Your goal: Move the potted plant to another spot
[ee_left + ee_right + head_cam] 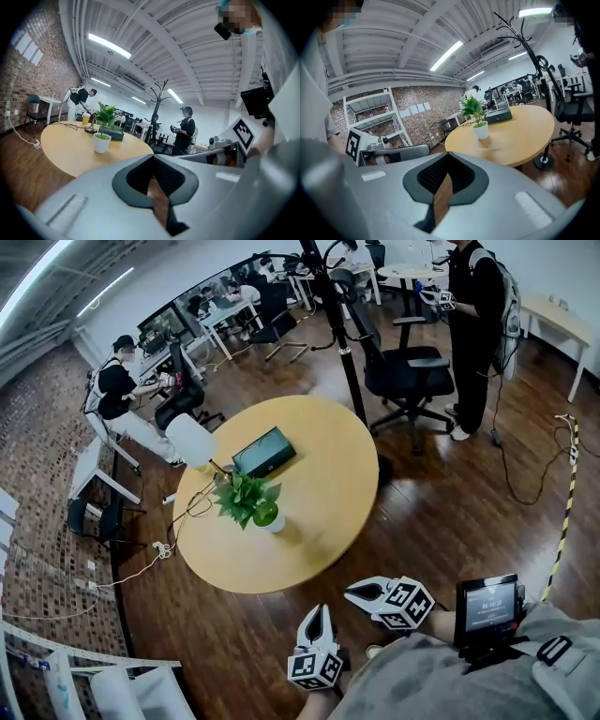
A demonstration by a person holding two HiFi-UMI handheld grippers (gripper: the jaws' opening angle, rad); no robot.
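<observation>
The potted plant [251,501], green leaves in a small white pot, stands on the round wooden table [319,521], left of its middle. Both grippers hover off the table's near edge, well short of the plant. My left gripper [322,612] is shut with nothing in it, and my right gripper [351,592] beside it is shut and empty too. In the left gripper view the plant [103,133] stands far ahead, beyond the shut left gripper [152,158]. In the right gripper view the plant [479,122] is also far ahead of the right gripper [449,160].
On the table behind the plant are a white-shaded lamp [191,440] and a black box [263,453]. A coat stand [339,329] and an office chair [409,374] stand beyond the table. A person [474,329] stands at the right; another person [119,395] sits at the left. Cables lie on the floor [141,568].
</observation>
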